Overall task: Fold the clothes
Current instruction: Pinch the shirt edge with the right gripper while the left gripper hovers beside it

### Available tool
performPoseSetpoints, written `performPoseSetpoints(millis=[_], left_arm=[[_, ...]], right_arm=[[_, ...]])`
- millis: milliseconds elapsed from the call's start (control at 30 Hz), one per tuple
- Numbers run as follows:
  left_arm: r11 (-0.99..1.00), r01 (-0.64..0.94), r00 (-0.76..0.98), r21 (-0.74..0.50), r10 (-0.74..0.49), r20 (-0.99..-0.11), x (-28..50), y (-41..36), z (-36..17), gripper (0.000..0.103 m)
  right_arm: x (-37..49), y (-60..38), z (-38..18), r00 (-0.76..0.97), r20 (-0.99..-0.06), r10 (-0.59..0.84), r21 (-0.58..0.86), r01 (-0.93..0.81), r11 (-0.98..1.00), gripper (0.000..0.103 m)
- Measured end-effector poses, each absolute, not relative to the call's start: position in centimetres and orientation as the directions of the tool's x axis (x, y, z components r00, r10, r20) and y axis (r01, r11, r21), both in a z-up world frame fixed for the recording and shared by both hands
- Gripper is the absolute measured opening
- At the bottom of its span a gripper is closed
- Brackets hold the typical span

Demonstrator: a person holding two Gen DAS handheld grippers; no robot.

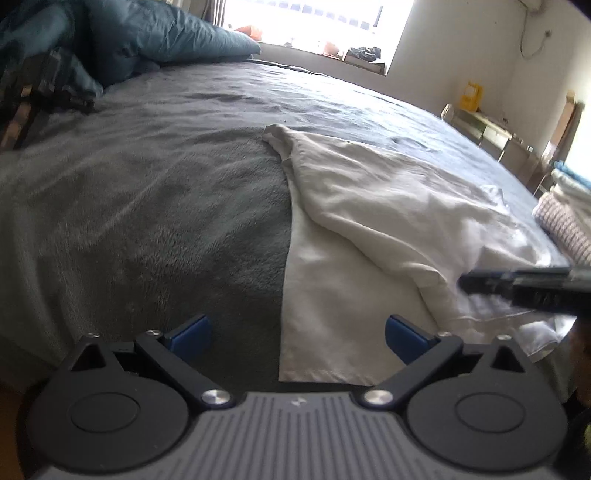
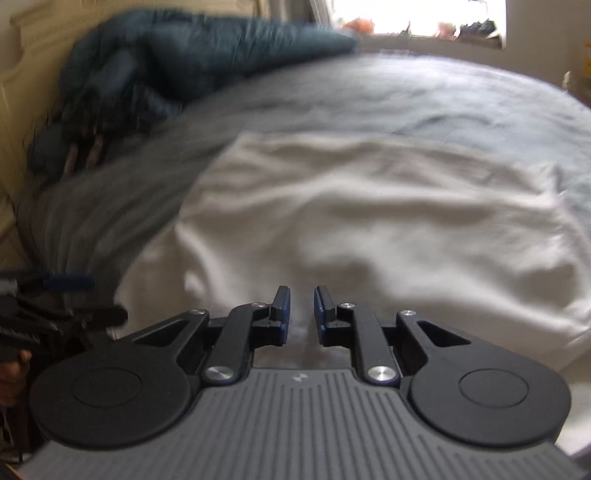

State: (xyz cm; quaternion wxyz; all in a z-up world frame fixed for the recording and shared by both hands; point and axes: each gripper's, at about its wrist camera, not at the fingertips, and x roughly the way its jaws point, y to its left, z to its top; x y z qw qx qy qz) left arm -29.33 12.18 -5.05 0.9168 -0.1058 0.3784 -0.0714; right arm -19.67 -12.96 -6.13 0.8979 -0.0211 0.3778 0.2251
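White garment (image 1: 369,206) lengthwise away, flat

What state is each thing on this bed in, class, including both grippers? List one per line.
white garment: spread on the bed, one side folded over itself, creased.
left gripper: open wide, holding nothing, above the garment's near edge.
right gripper: fingers a narrow gap apart, nothing visibly held, over the garment.
grey blanket: laid flat over the bed, lightly rumpled.
teal duvet: bunched in a heap at the bed's far corner.
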Motion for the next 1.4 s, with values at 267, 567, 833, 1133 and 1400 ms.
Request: performPoseSetpoints(millis=[267, 567, 833, 1133, 1400], left_arm=[[0.926, 0.075, 0.751, -0.37, -0.297, -0.589, -29.3, 13.9, -5.5, 0.094], [0.896, 0.11, 0.78, -0.431, -0.346, -0.521, -28.3, 14.0, -5.8, 0.077], [0.873, 0.108, 0.786, -0.475, -0.368, -0.497, -27.5, 13.8, -6.5, 0.053], [0.834, 0.152, 0.795, -0.53, -0.422, -0.435, -27.2, 13.8, -6.8, 0.033], [0.825, 0.201, 0.801, -0.529, -0.449, -0.396, -26.8, 12.2, -6.6, 0.03]], right_arm=[[-18.4, -11.7, -4.0, 0.558, -0.684, 0.47, 0.245, -0.431, 0.869, 0.018], [-15.1, -7.4, -2.9, 0.512, -0.665, 0.544, 0.331, -0.451, 0.829, 0.038], [-12.6, -3.7, -2.6, 0.488, -0.689, 0.536, 0.296, -0.485, 0.823, 0.052], [-10.2, -0.3, -3.7, 0.416, -0.768, 0.487, 0.254, -0.501, 0.828, 0.055], [-9.8, 2.3, -4.6, 0.406, -0.822, 0.399, 0.102, -0.586, 0.804, 0.056]])
